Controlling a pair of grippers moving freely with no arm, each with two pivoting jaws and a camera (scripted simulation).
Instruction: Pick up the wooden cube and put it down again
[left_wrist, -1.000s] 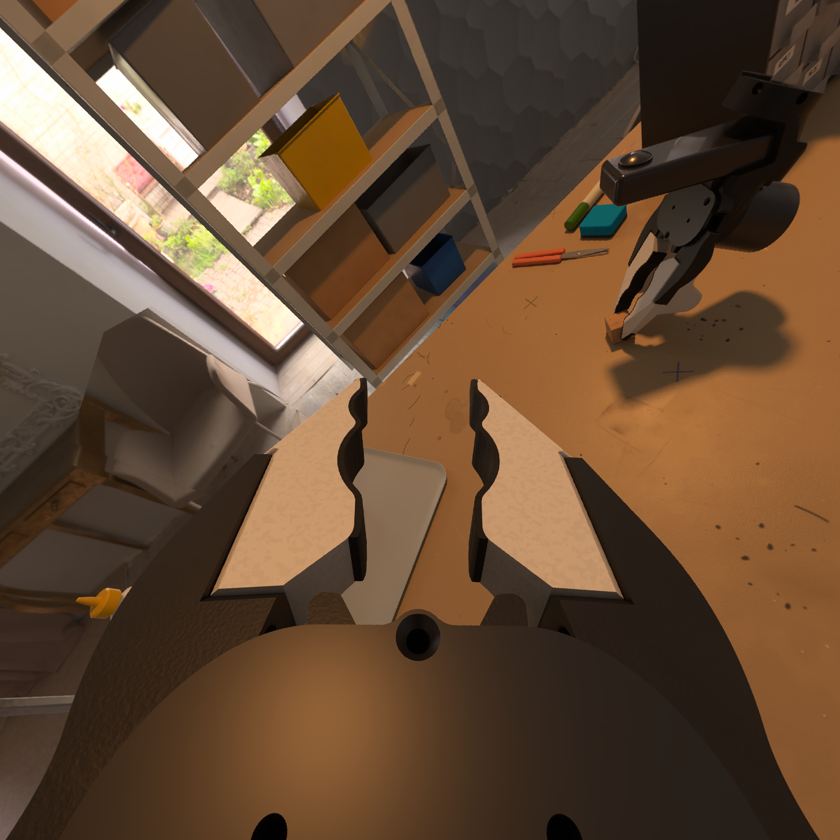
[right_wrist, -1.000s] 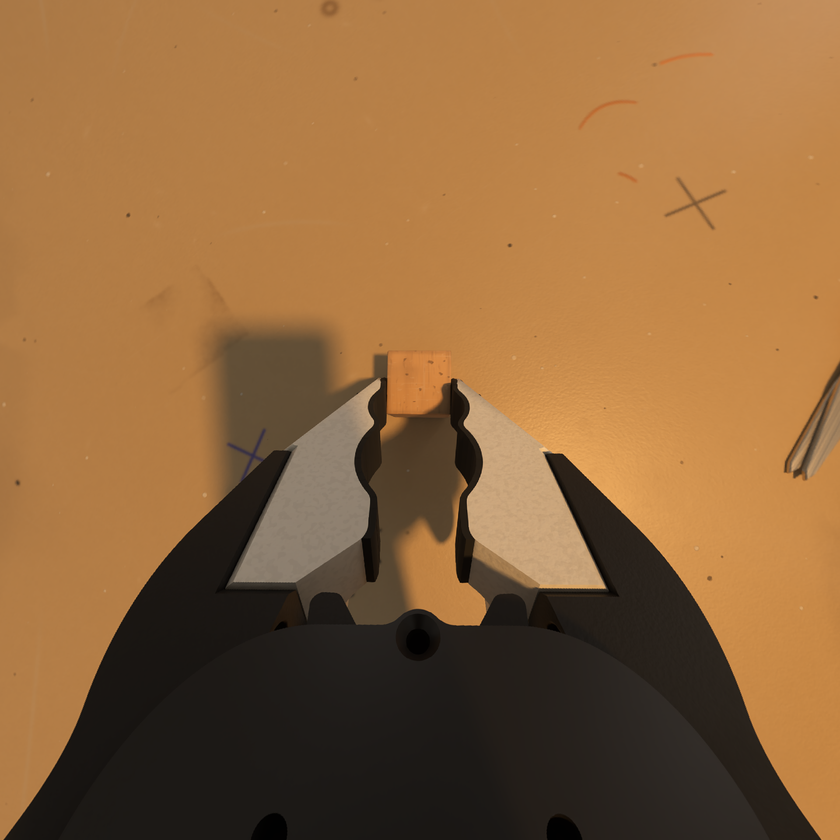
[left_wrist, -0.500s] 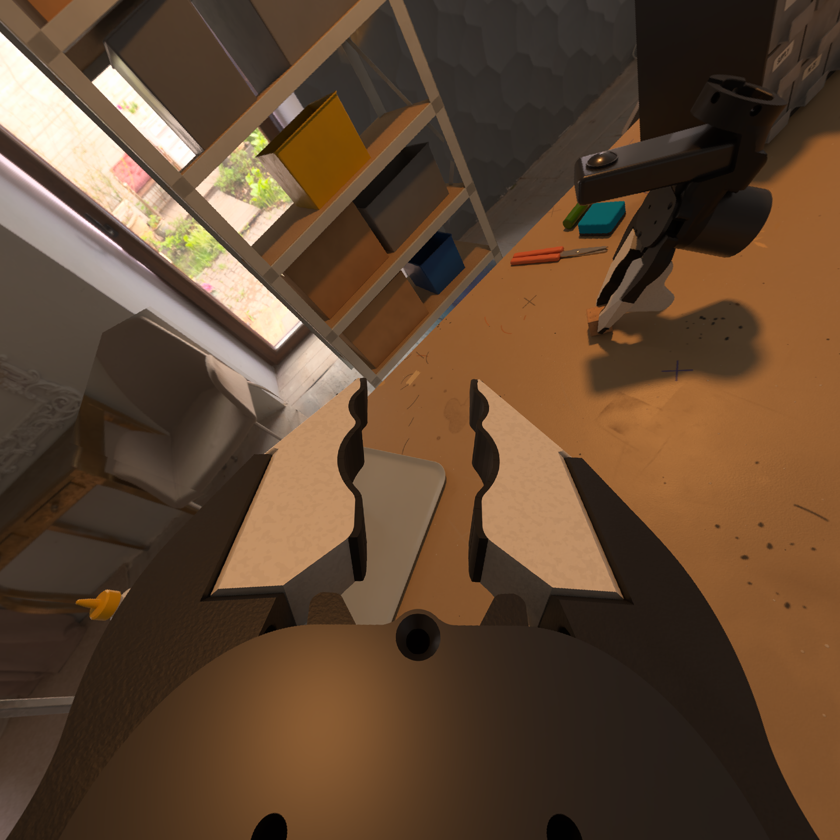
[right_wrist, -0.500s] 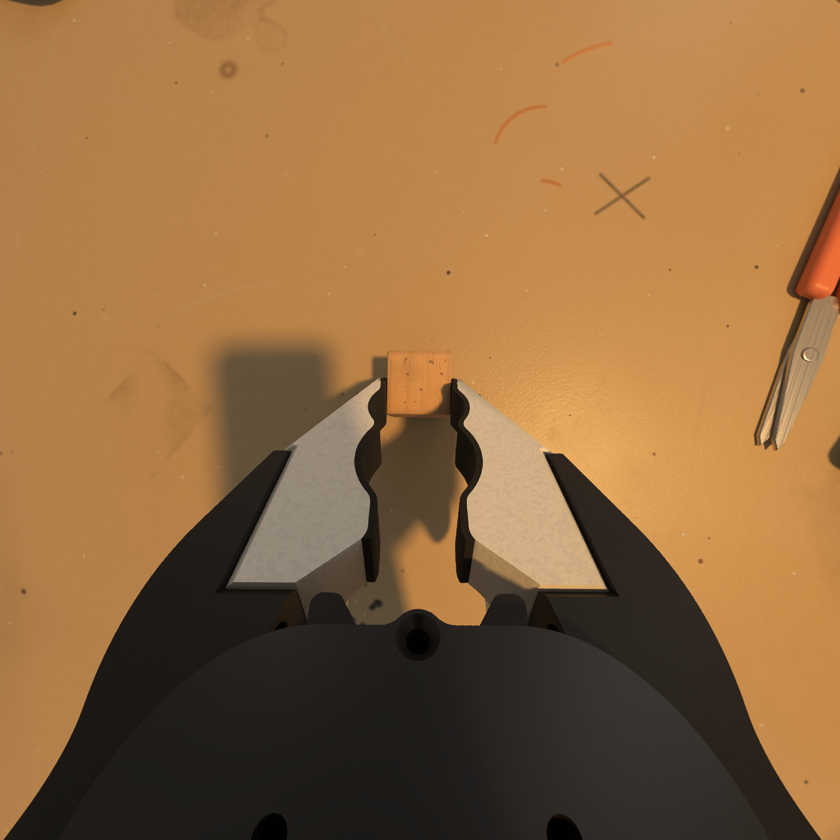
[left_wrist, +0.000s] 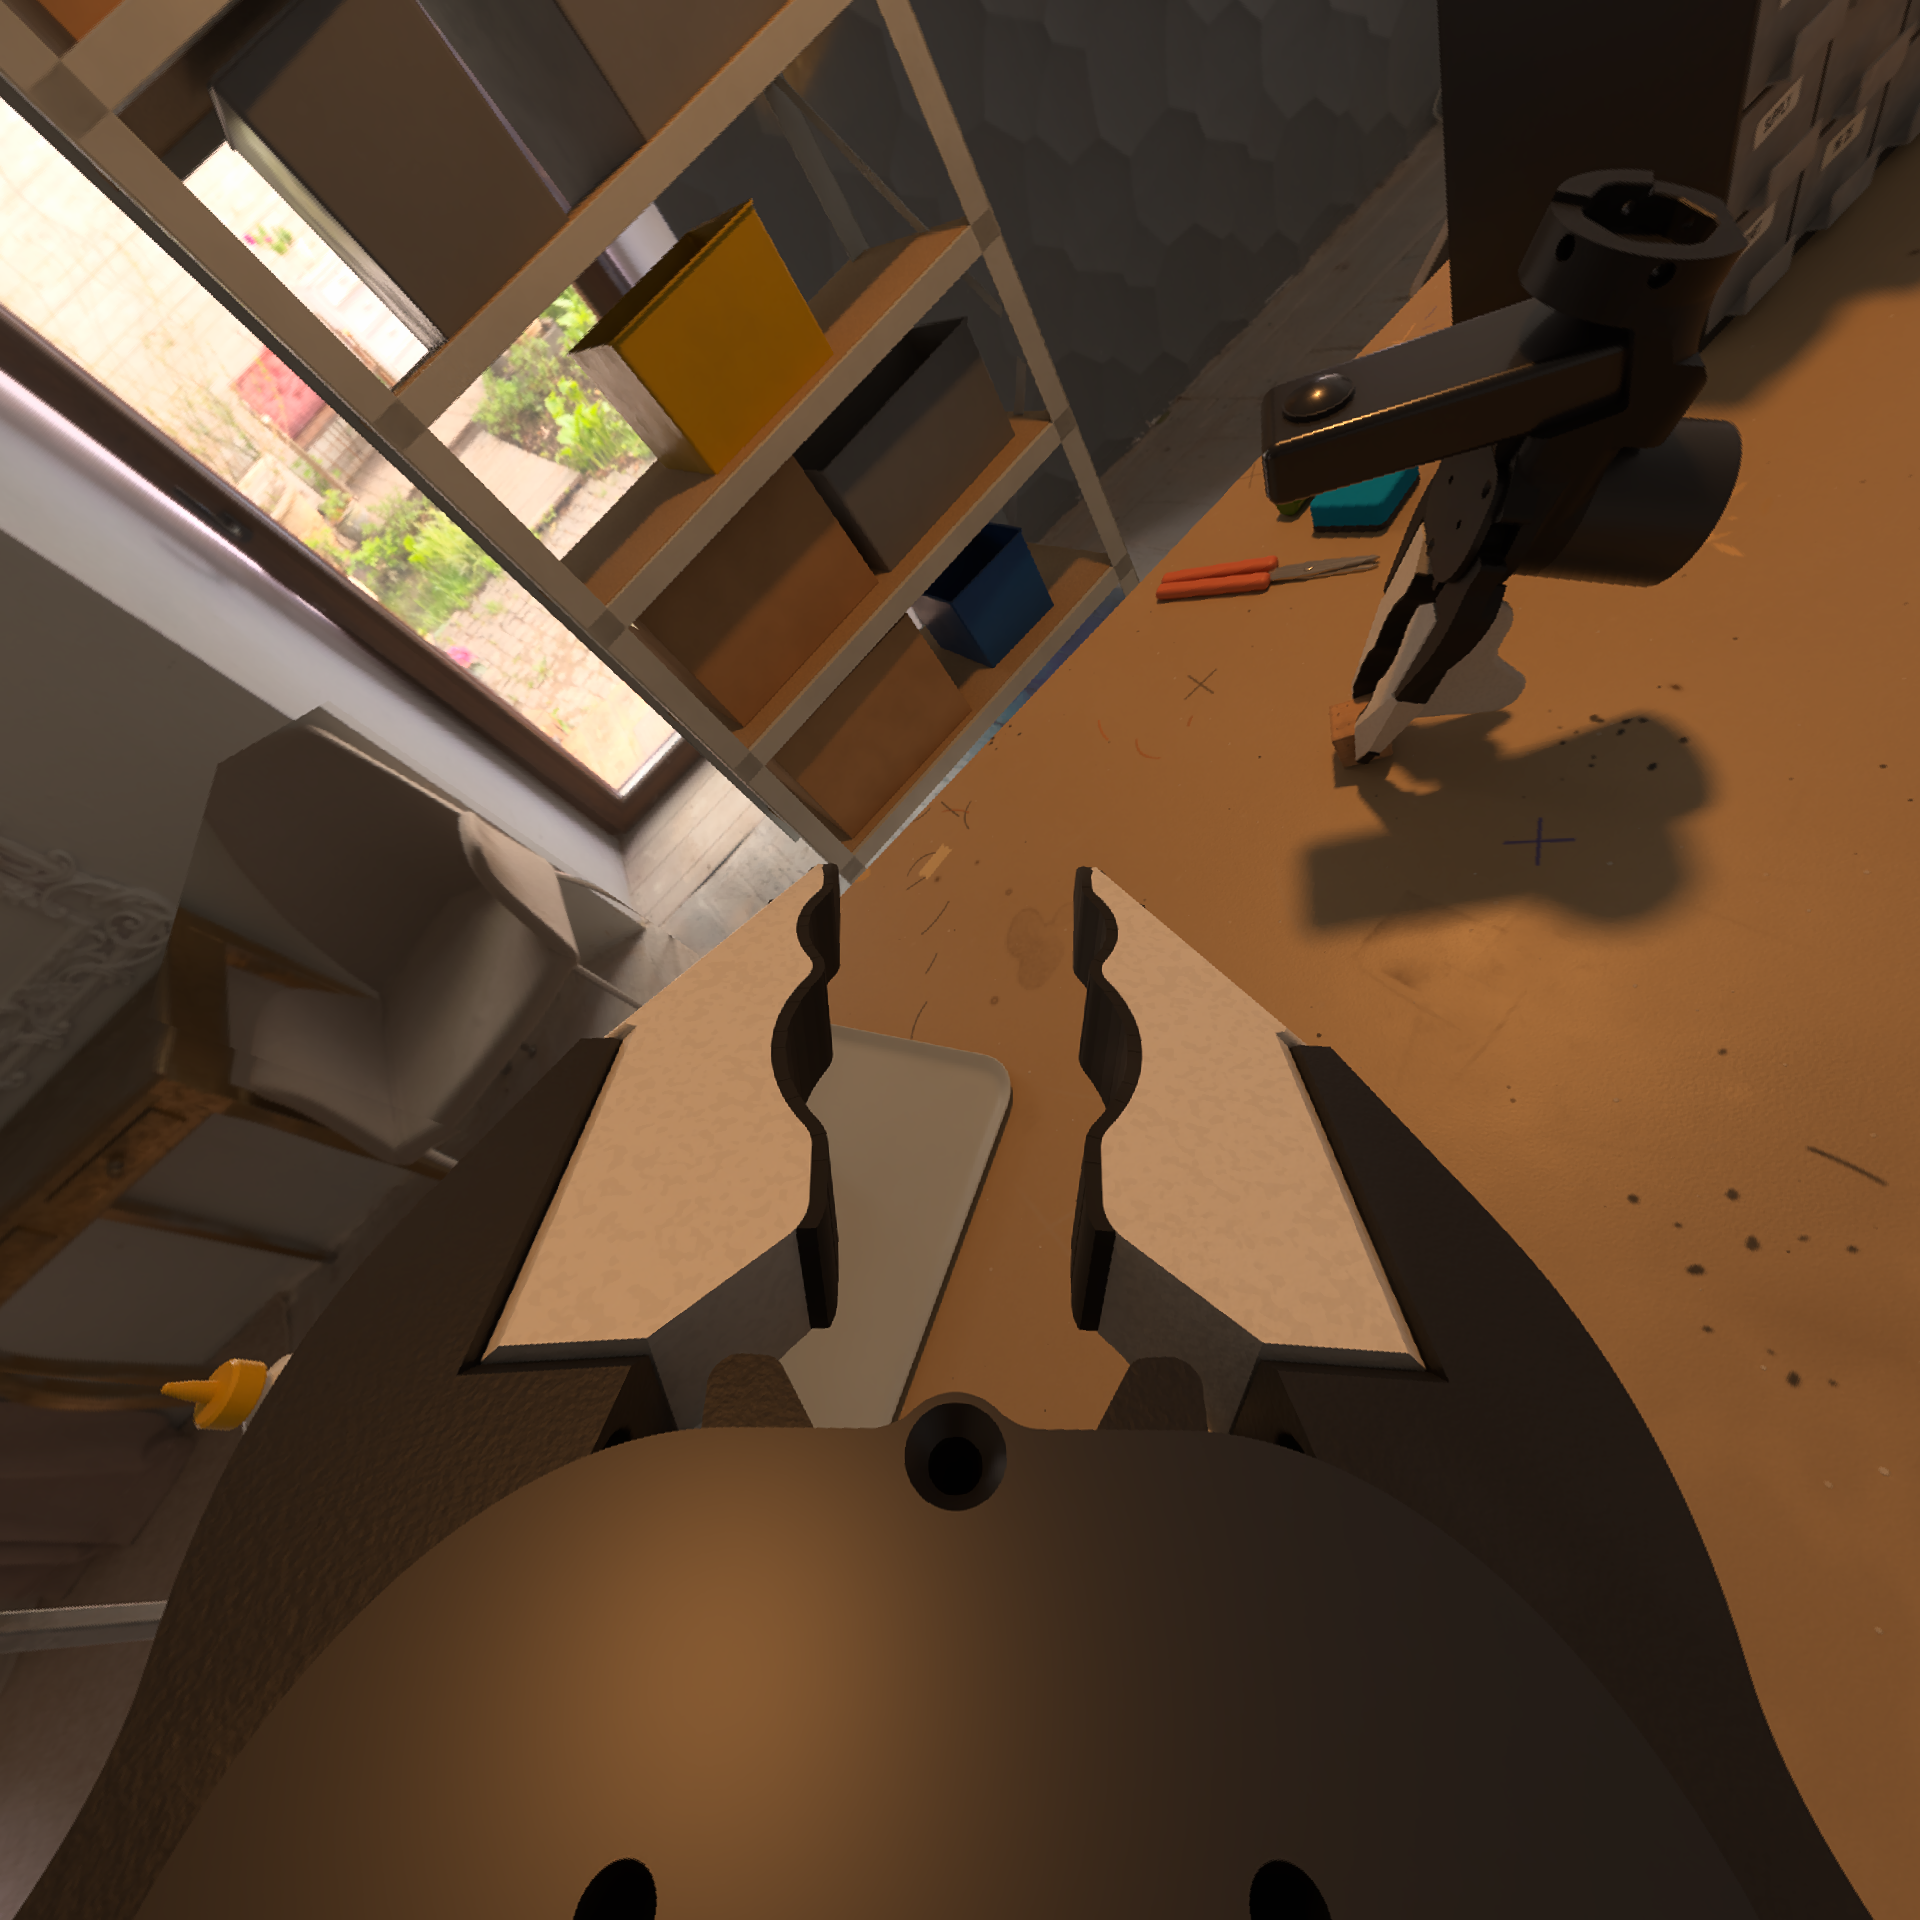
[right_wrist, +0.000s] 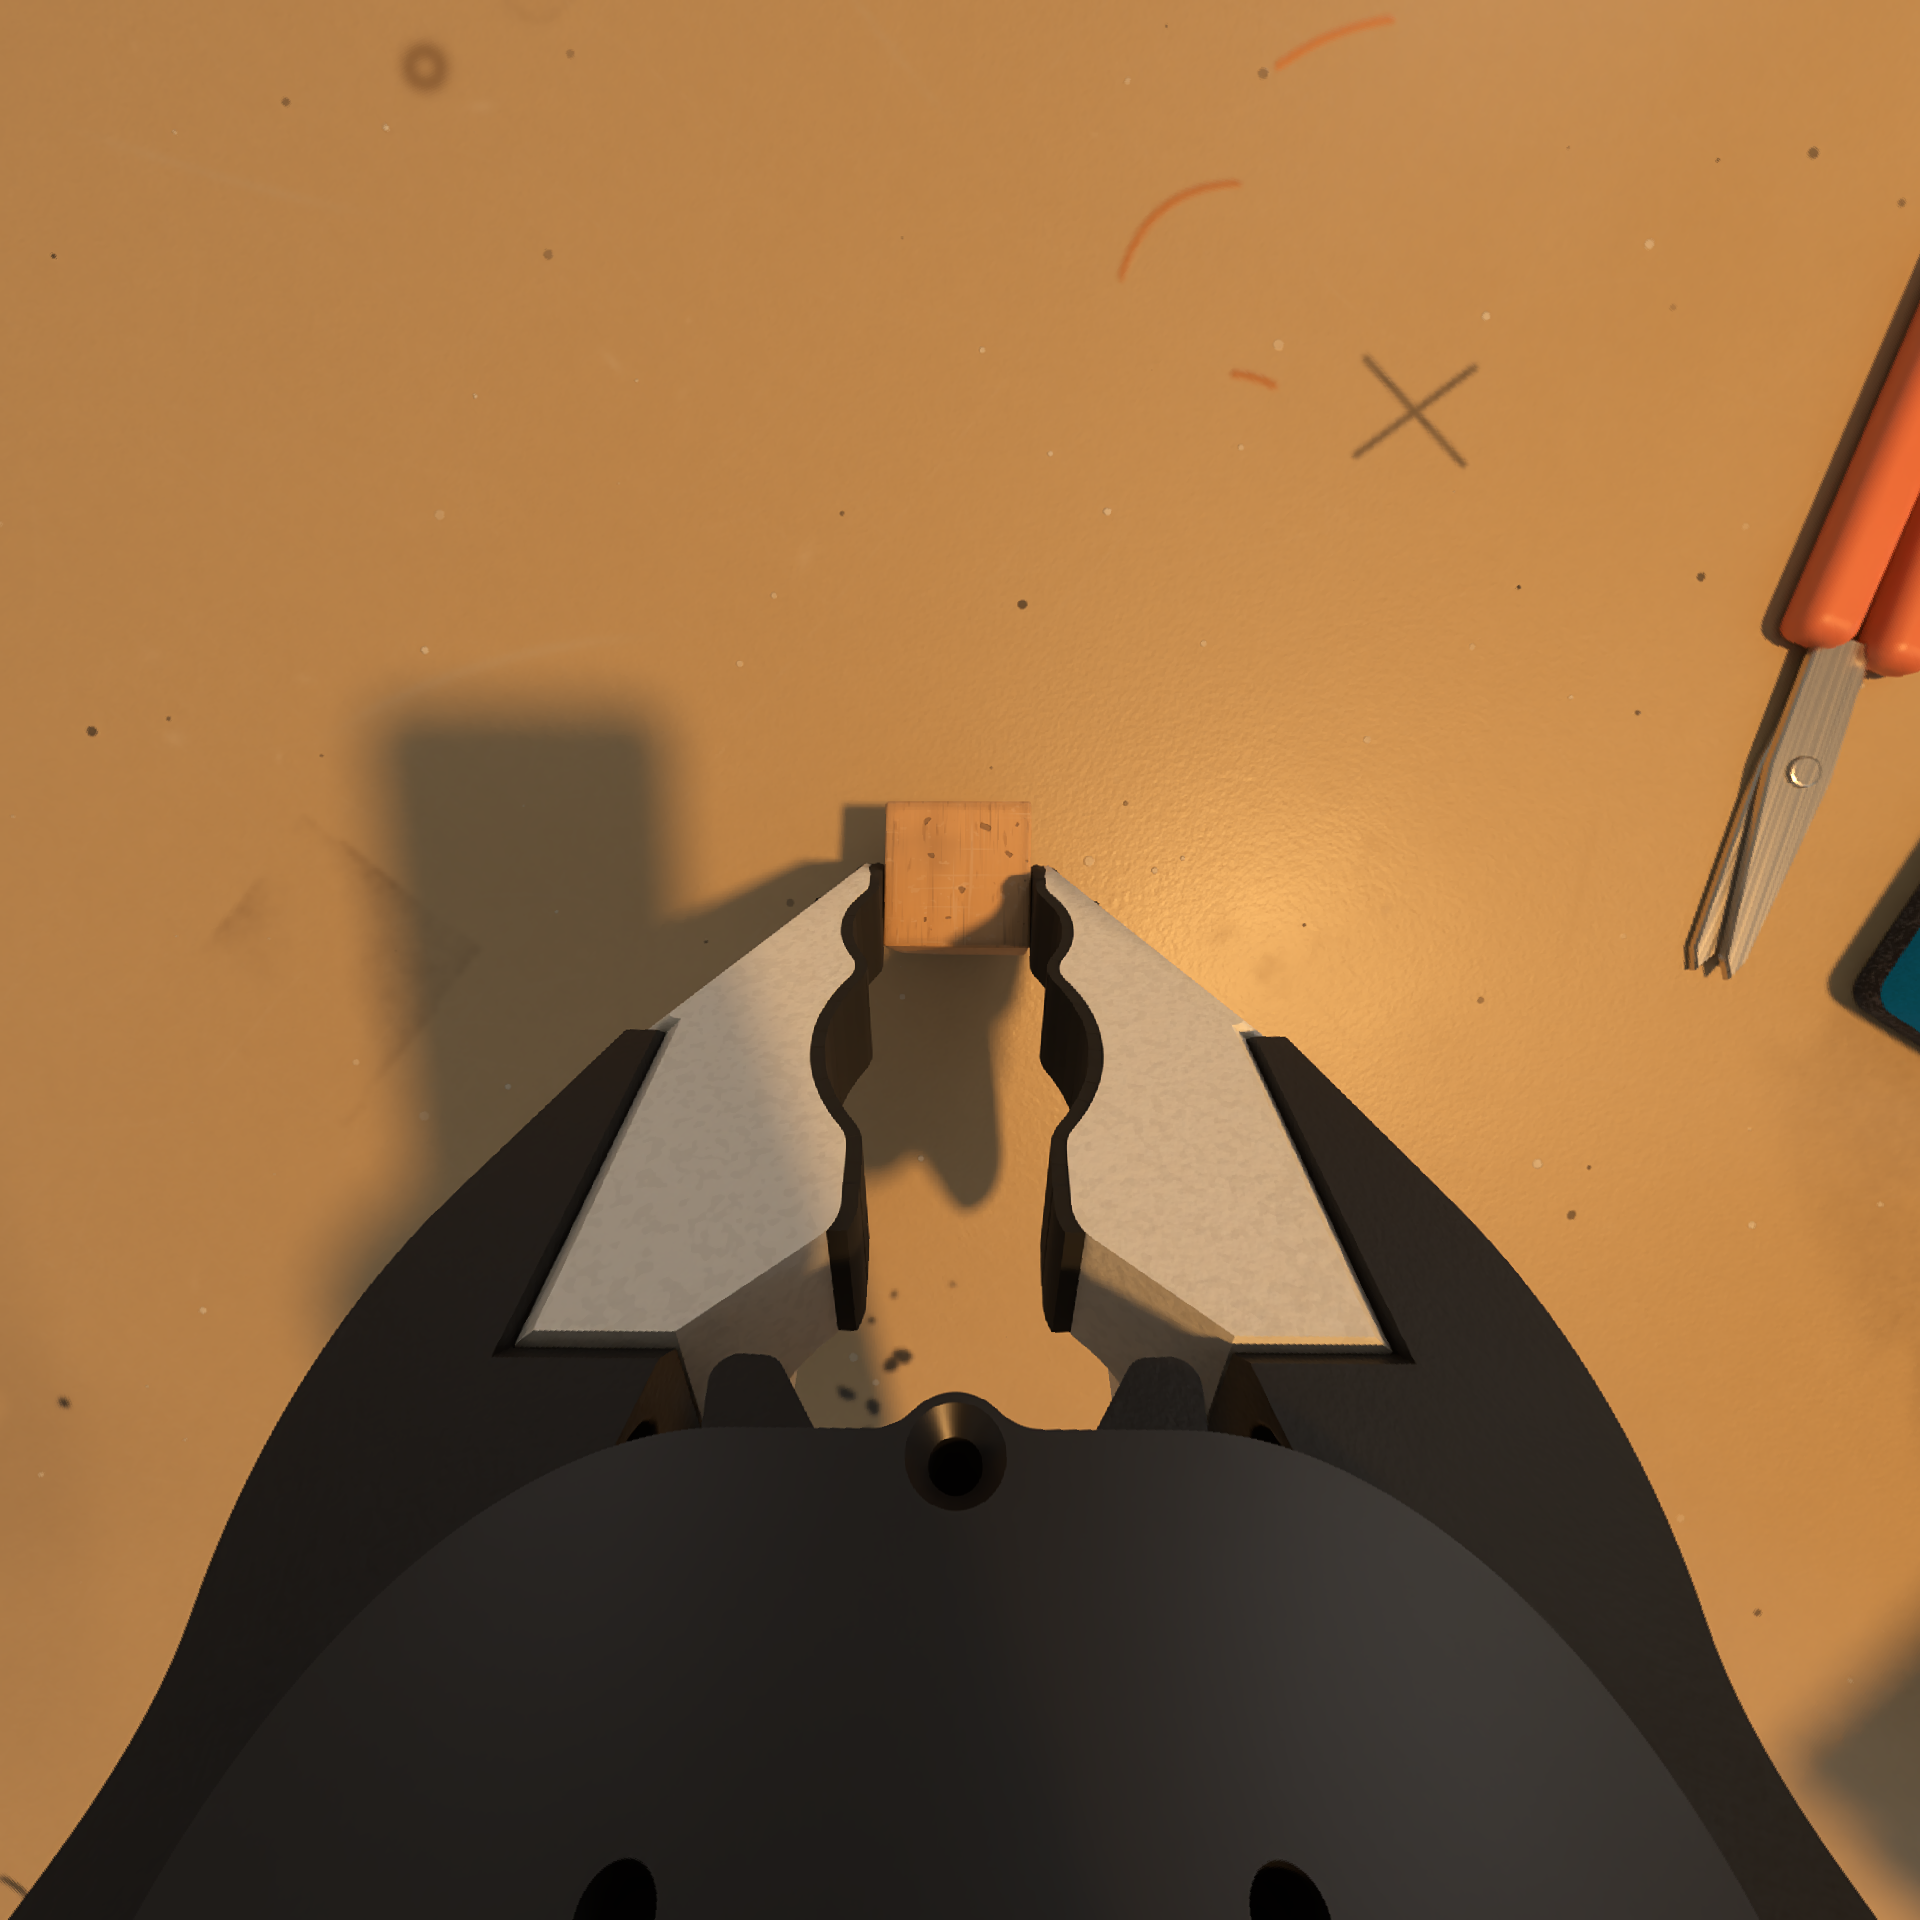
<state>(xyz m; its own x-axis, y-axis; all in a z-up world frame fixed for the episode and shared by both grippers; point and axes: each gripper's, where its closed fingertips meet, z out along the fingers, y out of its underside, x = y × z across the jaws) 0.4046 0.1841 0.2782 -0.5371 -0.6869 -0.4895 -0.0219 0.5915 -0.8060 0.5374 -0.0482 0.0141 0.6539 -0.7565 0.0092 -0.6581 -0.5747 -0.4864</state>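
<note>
I see orange-brown worktop (right_wrist: 623, 416), scuffed, pen-marked crosses. Lying on it: orange-handled scissors (right_wrist: 1808, 665), teal block (left_wrist: 1361, 511), pale tray (left_wrist: 904, 1174) at near edge.

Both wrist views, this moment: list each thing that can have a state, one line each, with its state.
wooden cube: clamped at the fingertips of the right gripper; whether it touches the table is unclear.
right gripper: shut on the cube, pointing down at the table.
left gripper: open, holding nothing, above the table edge.
scissors: blades closed, lying flat.
white tray: flat, seen empty between the left fingers.
</note>
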